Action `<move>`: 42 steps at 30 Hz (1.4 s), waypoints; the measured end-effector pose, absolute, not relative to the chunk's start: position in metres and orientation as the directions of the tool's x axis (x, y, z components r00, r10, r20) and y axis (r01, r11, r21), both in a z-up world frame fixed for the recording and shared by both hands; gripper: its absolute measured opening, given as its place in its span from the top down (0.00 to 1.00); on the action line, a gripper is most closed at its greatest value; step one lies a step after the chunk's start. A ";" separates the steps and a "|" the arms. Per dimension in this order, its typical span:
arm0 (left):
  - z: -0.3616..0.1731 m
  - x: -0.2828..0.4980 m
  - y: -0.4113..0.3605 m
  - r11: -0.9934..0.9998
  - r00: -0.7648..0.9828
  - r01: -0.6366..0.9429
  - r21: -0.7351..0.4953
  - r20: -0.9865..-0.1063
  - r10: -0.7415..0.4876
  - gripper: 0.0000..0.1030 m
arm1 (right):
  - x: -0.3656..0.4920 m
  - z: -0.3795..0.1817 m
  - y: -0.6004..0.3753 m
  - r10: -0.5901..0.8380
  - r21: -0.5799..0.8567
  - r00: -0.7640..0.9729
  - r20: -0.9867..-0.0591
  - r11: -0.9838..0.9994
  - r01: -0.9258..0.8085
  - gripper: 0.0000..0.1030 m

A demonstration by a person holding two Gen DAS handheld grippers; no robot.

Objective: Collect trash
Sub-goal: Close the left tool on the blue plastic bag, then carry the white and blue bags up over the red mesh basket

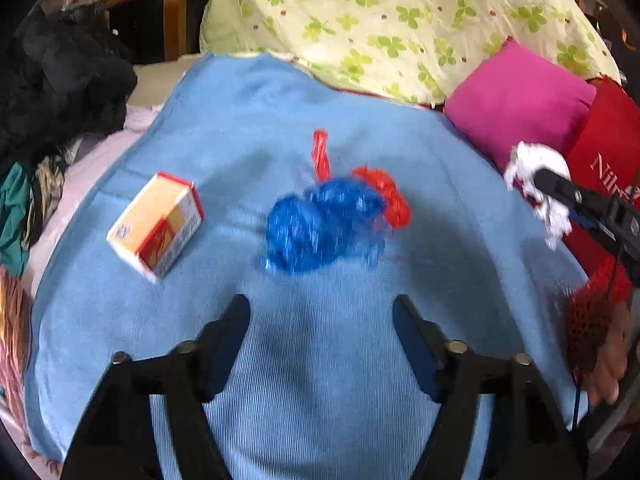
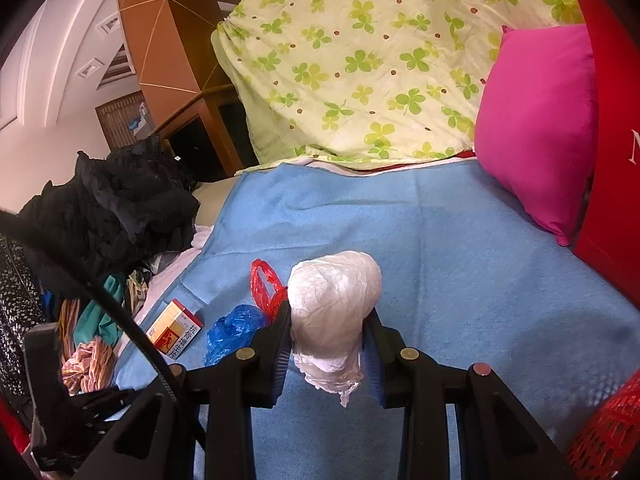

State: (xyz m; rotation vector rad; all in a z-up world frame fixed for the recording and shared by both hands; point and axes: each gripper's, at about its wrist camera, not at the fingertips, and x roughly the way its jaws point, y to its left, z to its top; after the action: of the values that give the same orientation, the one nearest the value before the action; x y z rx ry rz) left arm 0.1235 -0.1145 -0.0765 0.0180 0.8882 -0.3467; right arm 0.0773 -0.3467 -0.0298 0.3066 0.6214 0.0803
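A crumpled blue plastic bag [image 1: 324, 226] lies on the light blue blanket [image 1: 320, 380], with a red plastic bag [image 1: 384, 194] touching its far right side. A small orange and white carton [image 1: 158, 226] lies to the left. My left gripper [image 1: 322, 312] is open and empty, just short of the blue bag. My right gripper [image 2: 328, 328] is shut on a crumpled white paper wad [image 2: 332, 308], held above the blanket [image 2: 460, 260]; it shows at the right of the left wrist view [image 1: 536, 184]. The blue bag [image 2: 234, 330], red bag [image 2: 266, 286] and carton [image 2: 174, 332] lie to its left.
A clover-print quilt [image 1: 400, 12] is piled at the back. A pink pillow [image 1: 516, 100] and a red bag [image 1: 604, 168] sit at the right. A red mesh basket [image 2: 608, 436] is at the lower right. Black clothing [image 1: 60, 76] and mixed clothes lie at the left.
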 end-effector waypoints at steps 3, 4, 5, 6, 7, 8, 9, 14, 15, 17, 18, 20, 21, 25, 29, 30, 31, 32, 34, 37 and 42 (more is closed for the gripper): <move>-0.085 0.148 -0.122 0.938 0.545 0.311 -0.154 -0.780 -0.308 0.27 | 0.079 -0.031 -0.348 0.168 0.311 0.808 -0.565 0.950 0.021 0.66; -0.089 0.156 -0.124 0.937 0.533 0.309 -0.164 -0.786 -0.314 0.27 | 0.080 -0.032 -0.348 0.169 0.313 0.806 -0.568 0.950 0.021 0.66; -0.094 0.166 -0.125 0.937 0.522 0.304 -0.171 -0.793 -0.314 0.27 | 0.080 -0.032 -0.347 0.169 0.312 0.805 -0.569 0.950 0.022 0.66; -0.098 0.177 -0.127 0.941 0.517 0.293 -0.171 -0.799 -0.307 0.27 | 0.082 -0.033 -0.347 0.169 0.311 0.802 -0.572 0.950 0.021 0.66; -0.102 0.182 -0.128 0.943 0.516 0.287 -0.170 -0.802 -0.302 0.27 | 0.083 -0.033 -0.347 0.170 0.310 0.802 -0.573 0.951 0.020 0.66; -0.105 0.188 -0.130 0.944 0.517 0.285 -0.170 -0.802 -0.300 0.27 | 0.084 -0.034 -0.346 0.171 0.309 0.800 -0.575 0.951 0.019 0.66; -0.107 0.192 -0.133 0.943 0.519 0.288 -0.168 -0.800 -0.301 0.27 | 0.085 -0.035 -0.345 0.171 0.308 0.797 -0.579 0.951 0.019 0.66; -0.113 0.190 -0.149 0.940 0.534 0.321 -0.115 -0.798 -0.280 0.56 | 0.090 -0.038 -0.341 0.180 0.297 0.787 -0.590 0.955 0.005 0.66; -0.111 0.185 -0.151 0.939 0.543 0.328 -0.108 -0.792 -0.280 0.57 | 0.091 -0.038 -0.341 0.182 0.296 0.786 -0.591 0.955 0.002 0.66; -0.107 0.177 -0.153 0.936 0.550 0.338 -0.099 -0.786 -0.282 0.58 | 0.091 -0.038 -0.339 0.185 0.296 0.786 -0.590 0.955 -0.003 0.66; -0.102 0.171 -0.154 0.937 0.562 0.340 -0.083 -0.780 -0.273 0.58 | 0.091 -0.037 -0.339 0.185 0.294 0.787 -0.588 0.956 -0.004 0.66; -0.092 0.160 -0.155 0.937 0.586 0.344 -0.062 -0.766 -0.266 0.58 | 0.088 -0.035 -0.340 0.184 0.293 0.794 -0.580 0.956 -0.008 0.66; -0.085 0.154 -0.155 0.935 0.596 0.349 -0.058 -0.756 -0.270 0.58 | 0.086 -0.034 -0.340 0.183 0.292 0.797 -0.576 0.956 -0.008 0.66; -0.056 0.127 -0.154 0.928 0.638 0.371 -0.037 -0.716 -0.284 0.58 | 0.078 -0.028 -0.347 0.177 0.299 0.809 -0.560 0.954 -0.002 0.66; -0.027 0.101 -0.153 0.921 0.667 0.388 -0.026 -0.682 -0.300 0.58 | 0.068 -0.020 -0.353 0.172 0.307 0.825 -0.538 0.952 0.002 0.66; -0.020 0.094 -0.154 0.919 0.672 0.394 -0.019 -0.676 -0.302 0.58 | 0.064 -0.017 -0.355 0.170 0.310 0.831 -0.530 0.951 0.003 0.66; -0.014 0.089 -0.156 0.917 0.677 0.399 -0.010 -0.671 -0.302 0.58 | 0.061 -0.015 -0.356 0.170 0.312 0.834 -0.525 0.950 0.003 0.66; -0.010 0.087 -0.160 0.915 0.681 0.403 -0.003 -0.667 -0.302 0.58 | 0.057 -0.012 -0.357 0.170 0.314 0.838 -0.518 0.949 0.002 0.66; 0.002 0.077 -0.166 0.909 0.687 0.417 0.005 -0.657 -0.312 0.58 | 0.049 -0.005 -0.361 0.170 0.319 0.850 -0.498 0.948 -0.002 0.66; 0.014 0.064 -0.173 0.900 0.694 0.435 0.012 -0.642 -0.326 0.58 | 0.034 0.008 -0.366 0.166 0.321 0.872 -0.460 0.947 -0.011 0.66; 0.033 0.047 -0.186 0.886 0.706 0.462 0.025 -0.615 -0.351 0.58 | 0.009 0.025 -0.379 0.154 0.323 0.906 -0.395 0.946 -0.020 0.66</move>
State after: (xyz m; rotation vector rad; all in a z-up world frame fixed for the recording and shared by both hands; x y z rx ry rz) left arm 0.0468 -0.1864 0.0334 0.1825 0.6439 -0.4549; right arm 0.0092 -0.3794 0.0246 0.3188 0.4301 0.0916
